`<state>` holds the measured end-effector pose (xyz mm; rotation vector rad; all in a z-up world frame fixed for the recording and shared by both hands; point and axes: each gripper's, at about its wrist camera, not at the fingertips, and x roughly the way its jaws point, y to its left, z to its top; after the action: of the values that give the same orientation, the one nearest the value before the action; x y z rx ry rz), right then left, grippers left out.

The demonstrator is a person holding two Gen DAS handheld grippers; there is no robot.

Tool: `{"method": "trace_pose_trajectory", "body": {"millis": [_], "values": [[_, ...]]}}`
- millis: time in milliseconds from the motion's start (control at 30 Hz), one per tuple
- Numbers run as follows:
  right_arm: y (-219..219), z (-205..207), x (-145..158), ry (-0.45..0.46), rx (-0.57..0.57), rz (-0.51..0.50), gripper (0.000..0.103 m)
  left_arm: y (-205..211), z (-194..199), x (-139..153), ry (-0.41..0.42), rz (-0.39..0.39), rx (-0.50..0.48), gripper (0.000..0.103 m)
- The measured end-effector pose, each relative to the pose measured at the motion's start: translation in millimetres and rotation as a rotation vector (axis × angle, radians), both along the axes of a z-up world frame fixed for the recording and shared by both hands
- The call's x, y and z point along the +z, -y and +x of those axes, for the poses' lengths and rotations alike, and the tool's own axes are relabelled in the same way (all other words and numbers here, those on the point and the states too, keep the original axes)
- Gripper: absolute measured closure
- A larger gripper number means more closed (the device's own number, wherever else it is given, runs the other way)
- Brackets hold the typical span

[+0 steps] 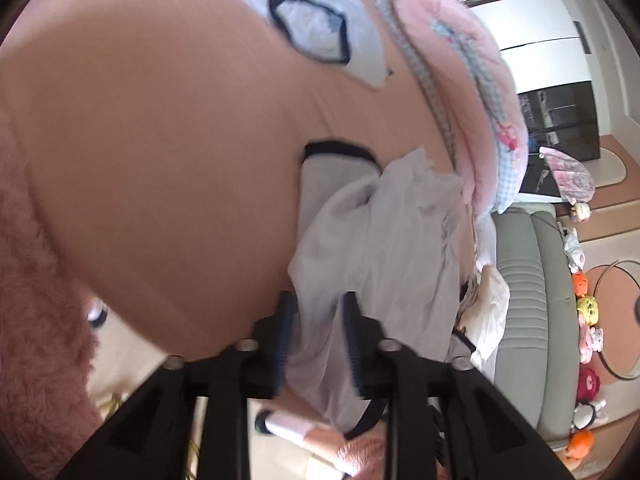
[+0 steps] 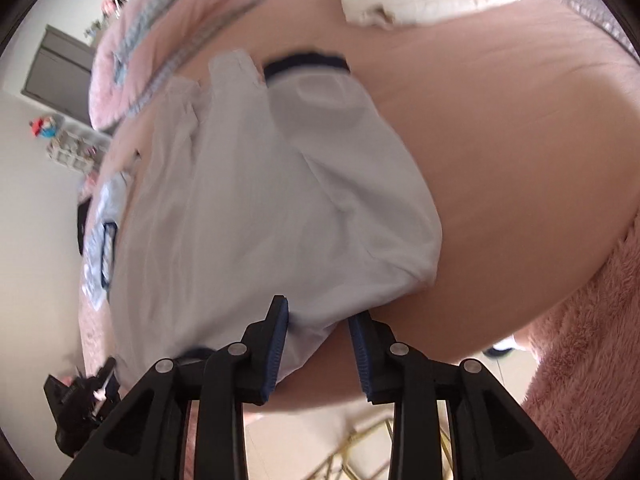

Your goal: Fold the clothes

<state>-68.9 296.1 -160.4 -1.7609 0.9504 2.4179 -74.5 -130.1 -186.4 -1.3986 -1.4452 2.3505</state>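
A white shirt (image 1: 380, 248) with navy trim lies crumpled on the salmon bed sheet (image 1: 160, 140). My left gripper (image 1: 319, 336) is shut on a bunch of its cloth, which fills the gap between the fingers and hangs below them. In the right wrist view the same shirt (image 2: 260, 200) spreads over the sheet (image 2: 500, 160), sleeve cuff at the far end. My right gripper (image 2: 319, 344) stands open at the shirt's near hem. The cloth touches its left finger (image 2: 276, 344); bare sheet shows beside the right one. The image is blurred.
A second white garment (image 1: 316, 28) with a navy collar lies farther up the bed. A pink quilt (image 1: 460, 80) is heaped at the bed's far side, a fluffy pink blanket (image 2: 592, 340) at its near edge. Grey padded headboard (image 1: 528, 300) and plush toys (image 1: 588, 320) sit beyond.
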Motion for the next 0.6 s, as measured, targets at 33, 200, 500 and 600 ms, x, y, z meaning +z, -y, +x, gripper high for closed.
{"method": "trace_pose_trajectory", "body": {"millis": [33,200,500,600], "values": [[1,3,-1,-0.001,0.005,-0.009,0.072,-4,-1,-2,0.004,0.003,-0.017,0.06],[9,13,-2,-0.02,0.026,-0.089,0.072,-23,-4,-9,0.023,0.019,-0.1,0.059],[21,14,-3,-0.102,-0.006,-0.116,0.075,-42,-13,8,-0.094,-0.04,-0.129,0.086],[32,13,7,-0.12,0.043,0.043,0.079,-38,-6,15,-0.116,-0.111,-0.083,0.086]]}}
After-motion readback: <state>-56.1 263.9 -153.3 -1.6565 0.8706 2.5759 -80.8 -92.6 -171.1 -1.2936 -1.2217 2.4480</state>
